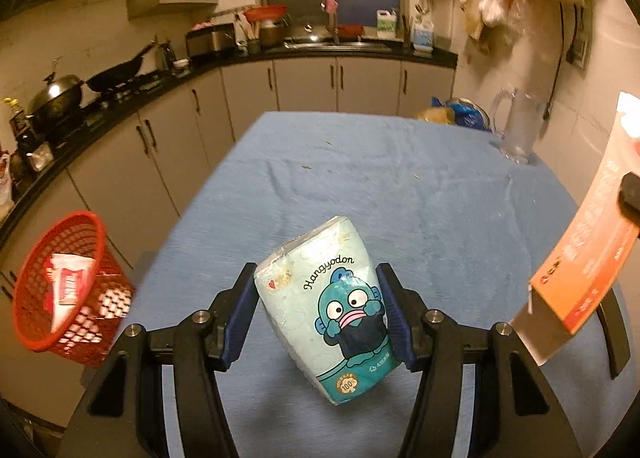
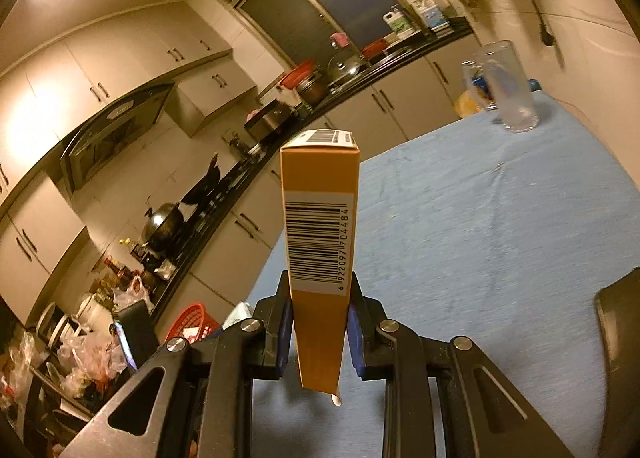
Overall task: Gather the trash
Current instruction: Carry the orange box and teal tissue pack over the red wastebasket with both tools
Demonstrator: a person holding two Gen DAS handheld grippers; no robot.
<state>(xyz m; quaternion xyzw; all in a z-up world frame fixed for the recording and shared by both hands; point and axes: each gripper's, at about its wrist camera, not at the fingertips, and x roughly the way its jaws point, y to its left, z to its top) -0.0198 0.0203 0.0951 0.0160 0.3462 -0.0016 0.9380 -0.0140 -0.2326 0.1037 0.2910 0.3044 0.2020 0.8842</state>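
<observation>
Left claw (image 1: 318, 314) clamping pale-blue cartoon tissue pack (image 1: 330, 306), tilted, plastic-wrapped

"Hangyodon" and "100%" on tissue pack (image 1: 326, 308), barcode 6922097704484 on orange box (image 2: 320, 234)

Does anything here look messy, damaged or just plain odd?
Small crumbs dot the blue tablecloth. The orange box is squashed flat at its near end between the jaws. Nothing looks spilled.
</observation>
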